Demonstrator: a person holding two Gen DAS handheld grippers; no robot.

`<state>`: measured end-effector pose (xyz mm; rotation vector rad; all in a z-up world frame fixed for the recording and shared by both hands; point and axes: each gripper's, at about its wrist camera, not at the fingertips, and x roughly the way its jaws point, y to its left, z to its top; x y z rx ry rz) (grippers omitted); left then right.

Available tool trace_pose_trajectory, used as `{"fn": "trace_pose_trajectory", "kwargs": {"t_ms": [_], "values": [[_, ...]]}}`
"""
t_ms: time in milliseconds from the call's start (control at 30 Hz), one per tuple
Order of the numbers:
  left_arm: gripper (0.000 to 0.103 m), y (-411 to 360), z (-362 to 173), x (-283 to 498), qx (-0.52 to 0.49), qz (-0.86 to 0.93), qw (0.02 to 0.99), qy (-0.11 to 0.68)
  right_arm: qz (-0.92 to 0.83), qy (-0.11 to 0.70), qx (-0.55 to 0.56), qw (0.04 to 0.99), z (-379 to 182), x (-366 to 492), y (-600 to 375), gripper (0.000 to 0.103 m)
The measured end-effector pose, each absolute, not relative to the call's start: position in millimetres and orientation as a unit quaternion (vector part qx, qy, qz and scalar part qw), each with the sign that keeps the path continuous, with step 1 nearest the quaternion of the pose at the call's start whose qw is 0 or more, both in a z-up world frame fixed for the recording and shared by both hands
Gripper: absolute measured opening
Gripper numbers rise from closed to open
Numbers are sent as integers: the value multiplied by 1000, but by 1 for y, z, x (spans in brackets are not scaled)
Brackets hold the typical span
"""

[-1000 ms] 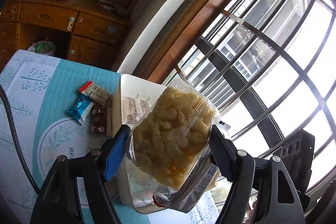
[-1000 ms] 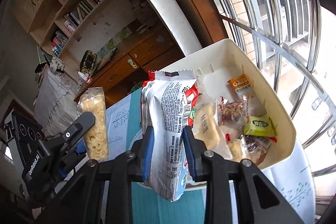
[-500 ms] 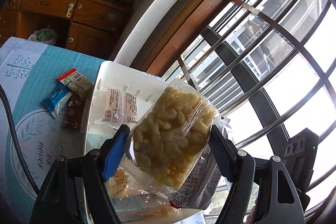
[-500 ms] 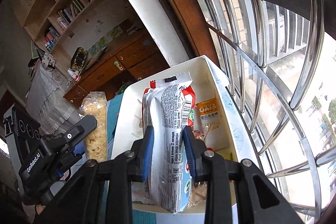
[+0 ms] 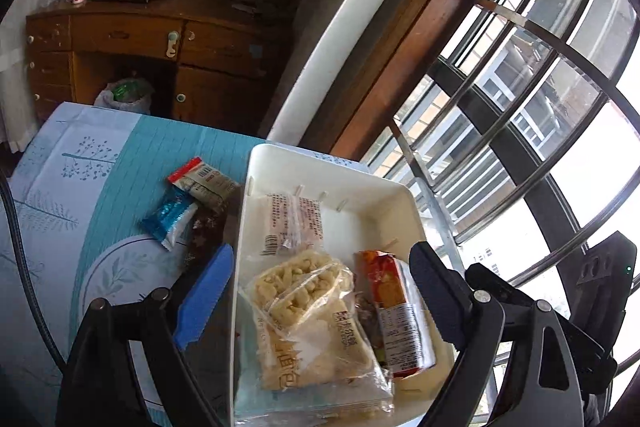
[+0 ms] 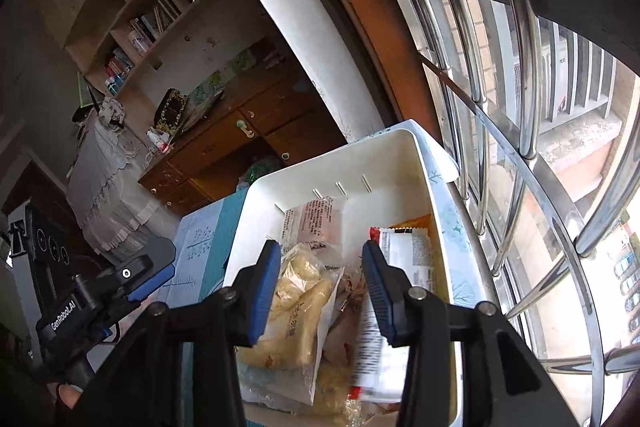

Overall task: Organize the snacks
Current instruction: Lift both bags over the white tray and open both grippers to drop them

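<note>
Window-side teal tablecloth (image 5: 104, 187); we hover both grippers over white bin (image 5: 256, 163), jaws just spread, bags dropped; loose snack packets (image 5: 188, 203) lie left, nearer left gripper (image 5: 320, 291); right gripper (image 6: 320, 287) empty

Lived-in home room, wooden desk (image 5: 160, 43), bookshelves (image 6: 160, 15), barred window (image 5: 520, 107)

1. Left gripper (image 5: 320, 291): jaws just opened wider; the clear puffed-snack bag (image 5: 308, 311) it held 1 s ago now lies in the white bin (image 5: 320, 163), lower centre of frame, nothing btwn the pads.
2. Right gripper (image 6: 320, 287): jaws just opened; the red-and-white packet (image 6: 400, 267) has left the pads and sits blurred in the bin, lower right of centre.
3. Both views: bin now larger, nearer frame centre.
</note>
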<state>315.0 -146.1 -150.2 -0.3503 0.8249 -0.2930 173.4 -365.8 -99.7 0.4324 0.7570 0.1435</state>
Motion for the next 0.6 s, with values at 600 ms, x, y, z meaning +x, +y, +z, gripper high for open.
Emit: {"fn": "trace_pose_trajectory", "kwargs": {"t_ms": [600], "values": [[89,-80,-187,350,-36,-54,909,411,122,379,58,915,-71,220,-294,78]]}}
